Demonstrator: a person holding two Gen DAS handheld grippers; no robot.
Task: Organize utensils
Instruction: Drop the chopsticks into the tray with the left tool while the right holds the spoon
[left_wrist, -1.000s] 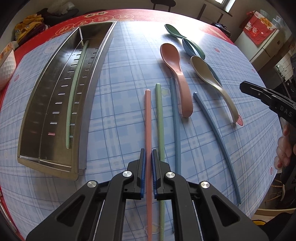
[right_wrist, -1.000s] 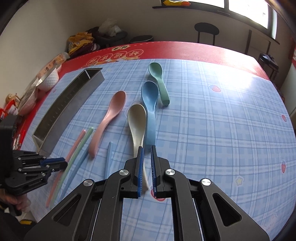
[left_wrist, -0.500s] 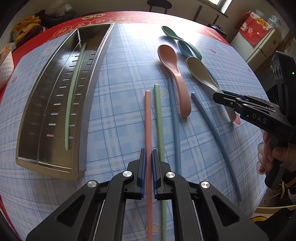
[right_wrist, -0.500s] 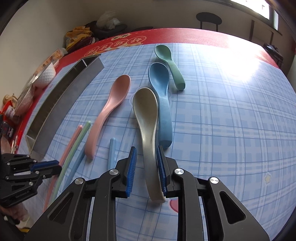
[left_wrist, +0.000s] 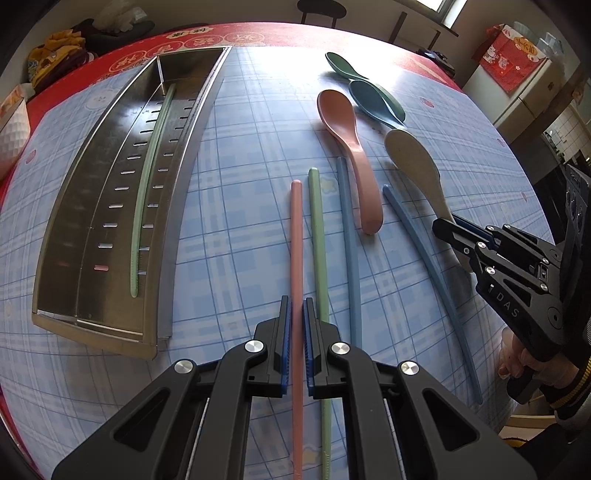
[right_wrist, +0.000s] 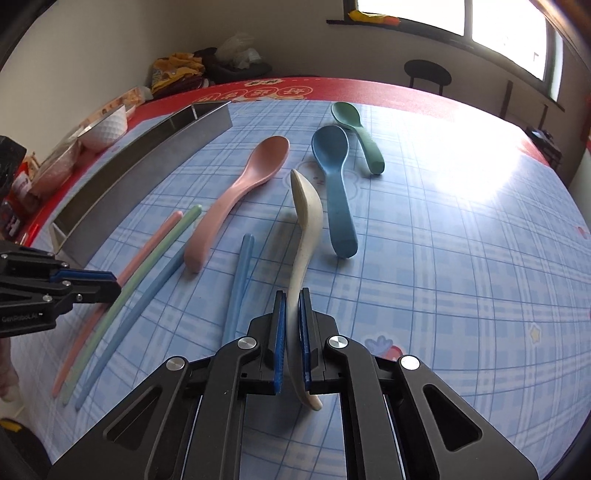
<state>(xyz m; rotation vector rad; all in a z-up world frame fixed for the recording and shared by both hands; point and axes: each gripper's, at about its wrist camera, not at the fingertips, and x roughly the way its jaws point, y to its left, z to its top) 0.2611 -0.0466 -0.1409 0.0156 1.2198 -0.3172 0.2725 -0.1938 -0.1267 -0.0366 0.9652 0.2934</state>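
Observation:
My left gripper (left_wrist: 296, 306) is shut on the pink chopstick (left_wrist: 296, 240), which lies on the blue checked cloth beside a green chopstick (left_wrist: 317, 240) and two blue chopsticks (left_wrist: 347, 240). My right gripper (right_wrist: 291, 299) has its jaws closing, pads pressing the handle of the beige spoon (right_wrist: 306, 214), which is tipped on its edge. The pink spoon (right_wrist: 243, 177), blue spoon (right_wrist: 332, 166) and green spoon (right_wrist: 354, 125) lie beyond it. The steel tray (left_wrist: 110, 184) at the left holds one green chopstick (left_wrist: 147, 184).
A white bowl (right_wrist: 107, 125) and snack bags sit on the red table border behind the tray. A black stool (right_wrist: 426, 74) stands past the far edge. A person's hand (left_wrist: 517, 362) holds the right gripper at the table's right side.
The right gripper came down and forward over the beige spoon, opened a little around its handle, then closed on it; the spoon now stands tipped on its edge. The left gripper stayed put.

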